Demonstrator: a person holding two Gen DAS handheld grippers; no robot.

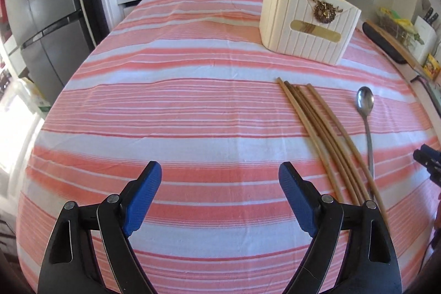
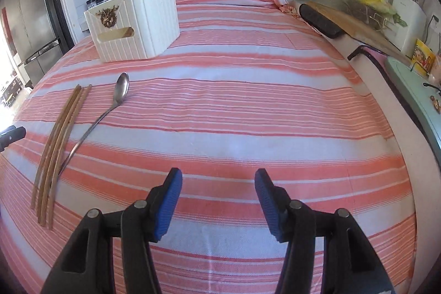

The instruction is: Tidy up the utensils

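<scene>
Several long, thin wooden chopsticks [image 1: 325, 137] lie bundled side by side on the striped pink-and-white cloth [image 1: 179, 112] covering the worktop, their ends roughly even. In the left wrist view they run ahead and to the right of the left gripper [image 1: 220, 185]; its blue-padded fingers [image 1: 143, 197] stand wide apart with only cloth between them. A slim metal spoon [image 1: 366, 112], shiny, with an oval bowl and a very long handle, lies just right of the chopsticks, its handle end meeting them near the right finger. In the right wrist view the same spoon [image 2: 115, 98] and chopsticks [image 2: 59, 142] sit ahead and left of the right gripper [image 2: 218, 183], whose fingers [image 2: 168, 200] are released, gripping nothing. Farther ahead stands a cream ribbed holder [image 1: 306, 18] with a gold emblem; chopstick tips poke from its top.
</scene>
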